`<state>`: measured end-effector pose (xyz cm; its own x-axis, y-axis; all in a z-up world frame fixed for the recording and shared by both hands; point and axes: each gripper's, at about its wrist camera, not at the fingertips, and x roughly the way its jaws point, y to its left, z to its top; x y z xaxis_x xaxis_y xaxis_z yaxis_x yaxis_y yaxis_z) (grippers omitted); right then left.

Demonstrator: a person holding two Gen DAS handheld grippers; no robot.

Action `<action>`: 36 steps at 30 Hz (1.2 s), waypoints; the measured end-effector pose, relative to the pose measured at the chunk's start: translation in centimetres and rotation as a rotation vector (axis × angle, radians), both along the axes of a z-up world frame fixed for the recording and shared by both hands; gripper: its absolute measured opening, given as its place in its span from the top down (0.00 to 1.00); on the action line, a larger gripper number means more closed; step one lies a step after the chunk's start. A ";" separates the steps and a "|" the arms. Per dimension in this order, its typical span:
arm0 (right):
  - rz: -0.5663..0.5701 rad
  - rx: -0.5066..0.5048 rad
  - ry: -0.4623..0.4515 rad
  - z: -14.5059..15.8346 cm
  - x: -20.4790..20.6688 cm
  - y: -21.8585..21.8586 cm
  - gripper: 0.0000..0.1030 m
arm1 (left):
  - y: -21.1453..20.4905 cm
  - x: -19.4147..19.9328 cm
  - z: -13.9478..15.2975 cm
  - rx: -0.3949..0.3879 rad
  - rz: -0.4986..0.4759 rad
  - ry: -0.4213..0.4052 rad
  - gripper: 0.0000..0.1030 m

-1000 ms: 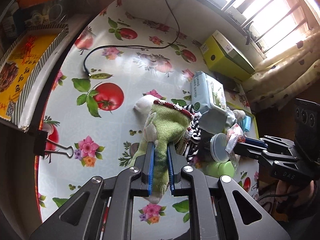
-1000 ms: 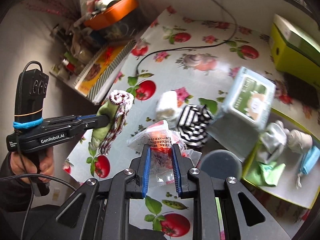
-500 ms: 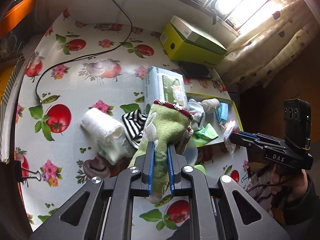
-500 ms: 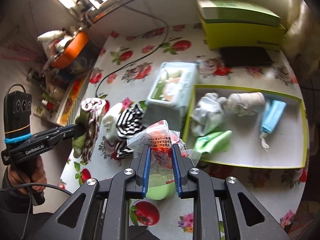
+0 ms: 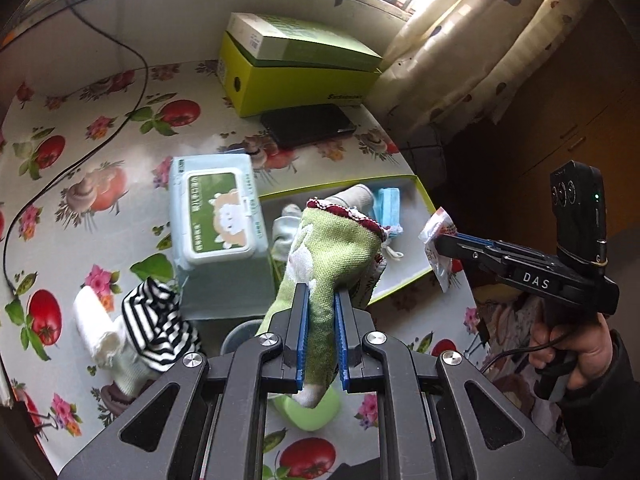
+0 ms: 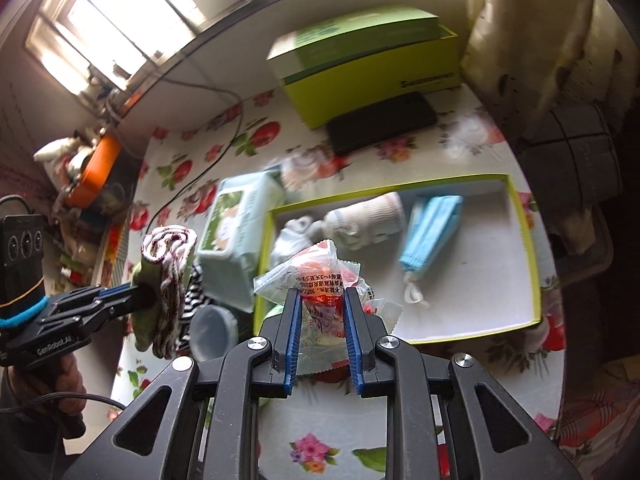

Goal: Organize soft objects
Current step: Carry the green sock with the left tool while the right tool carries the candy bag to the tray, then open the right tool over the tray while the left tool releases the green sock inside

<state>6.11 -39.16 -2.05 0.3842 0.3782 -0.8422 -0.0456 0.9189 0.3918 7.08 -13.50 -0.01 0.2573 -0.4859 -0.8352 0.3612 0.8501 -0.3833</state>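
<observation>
The wipes pack (image 6: 236, 236) lies just left of the tray (image 6: 520, 208), the mask (image 6: 430, 236) inside it.

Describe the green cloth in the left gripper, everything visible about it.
The green cloth is a soft terry-like piece, light green with a white pattern and a red-and-white trimmed edge at its far end. It is folded or bunched lengthwise and clamped between the left gripper's blue pads, held in the air above the tray. Its white tip pokes out behind the pads. Only the gripper visibly touches it.
</observation>
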 end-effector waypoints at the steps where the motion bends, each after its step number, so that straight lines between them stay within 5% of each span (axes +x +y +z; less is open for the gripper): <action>1: -0.019 -0.003 0.002 -0.3 0.2 -0.9 0.81 | -1.0 0.3 -0.1 0.006 -0.017 0.002 0.88; 10: -0.132 -0.040 0.045 -4.0 3.1 -5.7 0.81 | -7.3 2.5 -1.9 0.044 -0.122 0.045 0.88; 23: -0.166 -0.135 0.092 -7.8 6.9 -7.9 0.80 | -10.9 4.7 -4.8 0.089 -0.165 0.096 0.88; 29: -0.164 -0.124 0.078 -7.3 6.4 -8.4 0.67 | -12.4 5.6 -6.9 0.127 -0.182 0.120 0.88; 36: -0.181 -0.088 0.070 -6.2 3.9 -8.5 0.65 | -14.0 5.7 -8.9 0.181 -0.212 0.134 0.85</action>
<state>10.04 -47.65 -8.23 0.3788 0.2320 -0.8959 0.1480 0.9404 0.3061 12.83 -27.54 -8.88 0.0479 -0.3575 -0.9327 0.4942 0.8199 -0.2889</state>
